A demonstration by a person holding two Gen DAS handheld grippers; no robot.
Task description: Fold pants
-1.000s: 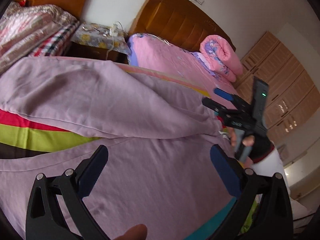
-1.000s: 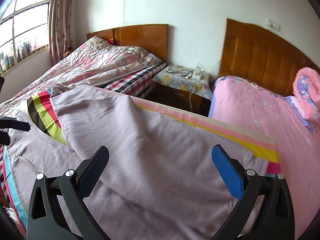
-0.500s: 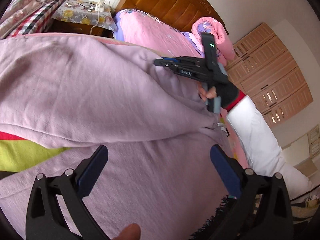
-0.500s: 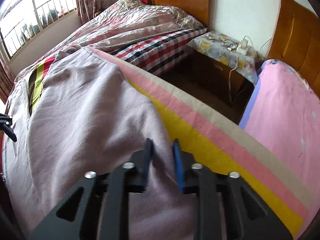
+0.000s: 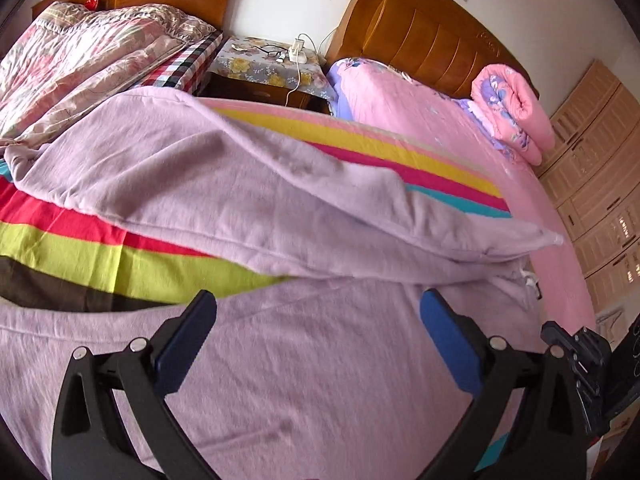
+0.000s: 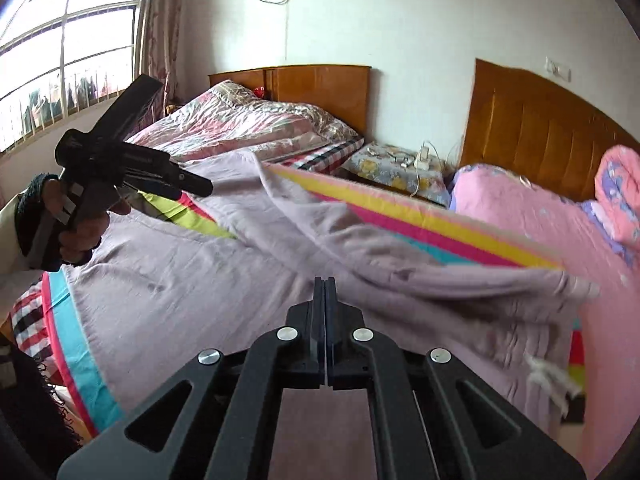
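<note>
**Pants leg lifted over for the fold**

Lilac fleece pants (image 5: 304, 360) lie spread on the striped bedspread (image 5: 100, 256) of the bed, one leg raised and draped toward the far edge. The right hand-held gripper (image 6: 325, 292), whose jaws have just been closing, is clamped on that leg's fabric, probably to carry it across onto the other. The left hand-held gripper (image 5: 316, 340) hovers spread apart over the flat leg, gripping nothing.
</note>
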